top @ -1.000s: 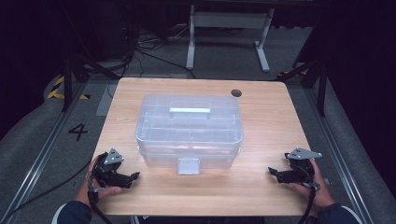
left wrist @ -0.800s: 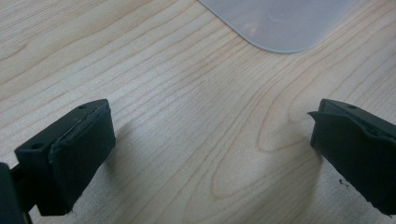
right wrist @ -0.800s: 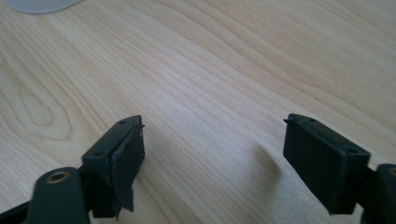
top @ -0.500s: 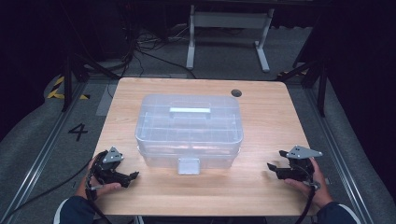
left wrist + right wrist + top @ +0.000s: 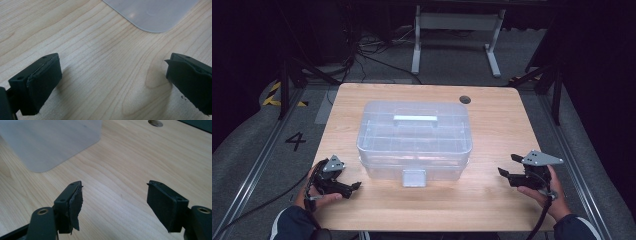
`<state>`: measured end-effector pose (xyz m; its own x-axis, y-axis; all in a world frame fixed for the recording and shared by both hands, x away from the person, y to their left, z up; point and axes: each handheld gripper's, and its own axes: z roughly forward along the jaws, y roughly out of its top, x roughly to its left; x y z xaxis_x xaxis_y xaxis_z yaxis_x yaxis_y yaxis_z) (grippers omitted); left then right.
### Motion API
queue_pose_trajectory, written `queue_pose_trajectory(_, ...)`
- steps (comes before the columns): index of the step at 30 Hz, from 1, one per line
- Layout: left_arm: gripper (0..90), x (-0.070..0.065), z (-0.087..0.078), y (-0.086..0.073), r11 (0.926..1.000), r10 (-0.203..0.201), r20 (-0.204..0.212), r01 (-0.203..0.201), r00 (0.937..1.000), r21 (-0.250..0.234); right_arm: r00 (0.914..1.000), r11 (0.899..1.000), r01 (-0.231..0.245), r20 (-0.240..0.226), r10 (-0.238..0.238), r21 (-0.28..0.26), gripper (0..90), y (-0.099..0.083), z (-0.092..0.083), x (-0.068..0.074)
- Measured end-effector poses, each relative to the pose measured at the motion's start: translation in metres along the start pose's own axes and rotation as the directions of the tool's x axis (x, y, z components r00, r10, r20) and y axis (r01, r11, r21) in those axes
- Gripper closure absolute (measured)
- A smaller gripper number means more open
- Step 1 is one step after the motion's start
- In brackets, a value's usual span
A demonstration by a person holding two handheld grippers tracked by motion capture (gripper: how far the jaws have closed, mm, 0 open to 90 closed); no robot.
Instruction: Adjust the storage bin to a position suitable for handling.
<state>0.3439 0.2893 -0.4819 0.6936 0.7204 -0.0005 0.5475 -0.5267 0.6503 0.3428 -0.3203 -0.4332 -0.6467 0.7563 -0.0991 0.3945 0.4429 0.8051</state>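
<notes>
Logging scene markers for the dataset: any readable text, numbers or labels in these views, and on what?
"4": dark numeral on the grey floor, left of the table.
Clear plastic box: no label or print that can be read.
Both gripper views: bare wood and box corner, no text.

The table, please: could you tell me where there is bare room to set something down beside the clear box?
Bare wood lies on the table between the clear box and the right gripper, and along the near edge. Tighter: the strip between the box and the left gripper, and behind the box, near the round hole.
</notes>
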Motion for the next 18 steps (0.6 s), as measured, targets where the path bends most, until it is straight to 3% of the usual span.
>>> queue_pose_trajectory(9, 0.5, 0.000, 0.001, 0.001, 0.9998, -0.018, 0.008, 0.018, 0.9998, 0.001, 0.9996, 0.998, 0.024, -0.009, -0.025, -0.059, 30.4, 0.032, -0.011, 0.002)
queue_pose_trajectory(11, 0.5, 0.000, 0.001, 0.001, 0.9999, -0.017, 0.009, 0.017, 0.9998, 0.001, 0.9993, 0.996, 0.036, -0.004, -0.037, -0.083, 30.6, 0.046, -0.015, 0.003)
queue_pose_trajectory(18, 0.5, 0.000, 0.001, 0.001, 0.9999, -0.017, 0.008, 0.017, 0.9998, 0.001, 0.9984, 0.992, 0.053, -0.012, -0.055, -0.111, 31.5, 0.068, -0.016, 0.003)
